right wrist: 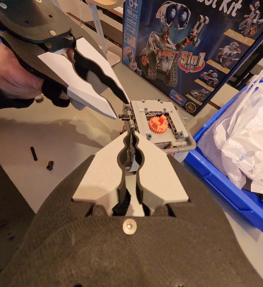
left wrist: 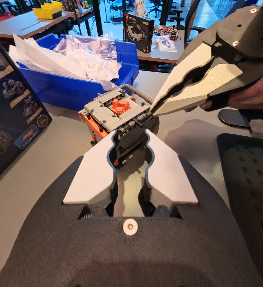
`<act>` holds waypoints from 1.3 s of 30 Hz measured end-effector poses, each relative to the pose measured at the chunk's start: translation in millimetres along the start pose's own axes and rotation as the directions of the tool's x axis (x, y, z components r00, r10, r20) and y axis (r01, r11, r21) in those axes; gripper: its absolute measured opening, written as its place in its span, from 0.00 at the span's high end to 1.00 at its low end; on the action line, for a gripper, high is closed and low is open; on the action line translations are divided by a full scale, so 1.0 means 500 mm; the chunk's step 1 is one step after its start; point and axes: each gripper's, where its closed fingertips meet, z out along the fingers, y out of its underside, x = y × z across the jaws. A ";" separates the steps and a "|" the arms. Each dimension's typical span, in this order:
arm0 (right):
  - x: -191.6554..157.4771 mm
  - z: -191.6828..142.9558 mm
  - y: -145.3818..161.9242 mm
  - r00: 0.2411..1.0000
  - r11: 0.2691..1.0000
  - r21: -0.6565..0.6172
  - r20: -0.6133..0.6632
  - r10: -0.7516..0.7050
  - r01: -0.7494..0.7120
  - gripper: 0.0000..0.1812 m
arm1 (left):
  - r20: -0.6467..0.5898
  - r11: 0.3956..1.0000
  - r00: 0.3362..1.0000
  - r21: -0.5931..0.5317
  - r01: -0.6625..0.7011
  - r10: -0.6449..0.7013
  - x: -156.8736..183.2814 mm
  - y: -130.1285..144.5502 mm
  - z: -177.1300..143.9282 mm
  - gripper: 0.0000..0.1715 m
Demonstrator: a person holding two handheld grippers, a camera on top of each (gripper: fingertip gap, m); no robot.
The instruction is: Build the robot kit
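Note:
A grey brick-built model (left wrist: 102, 108) with an orange gear (left wrist: 120, 107) on top stands on the grey table (left wrist: 50, 155). My left gripper (left wrist: 130, 133) clamps the model's near side wall between its white fingers. My right gripper (left wrist: 151, 111) comes in from the upper right, and its tips are closed on a dark axle (left wrist: 140, 118) along the model's top edge. In the right wrist view the right gripper (right wrist: 133, 134) pinches that thin axle assembly (right wrist: 130, 118) beside the model (right wrist: 158, 107). The left gripper (right wrist: 122, 110) straddles the same end from the upper left.
A blue bin (left wrist: 62, 91) of plastic bags stands just behind the model and shows in the right wrist view (right wrist: 221, 183). A dark kit box (right wrist: 189, 51) stands upright beside it. Two small black pins (right wrist: 33, 153) (right wrist: 50, 165) lie loose on the table. A black dotted mat (left wrist: 249, 170) lies at right. Only a small space, under 4 cm, lies between the two pairs of fingers.

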 end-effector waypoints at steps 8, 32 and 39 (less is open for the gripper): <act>0.002 0.009 0.000 0.999 0.999 -0.001 -0.011 -0.047 0.047 1.00 | 0.023 1.000 1.000 -0.002 0.006 -0.006 0.001 0.002 0.007 0.84; 0.009 0.032 -0.006 0.994 0.997 0.000 0.073 -0.076 0.076 1.00 | 0.099 0.999 0.995 -0.013 -0.030 0.031 -0.012 0.005 0.027 0.96; 0.046 -0.021 0.012 0.998 1.000 -0.017 0.064 -0.003 0.004 0.97 | 0.064 0.999 0.997 0.020 0.041 -0.042 -0.022 -0.003 0.008 0.83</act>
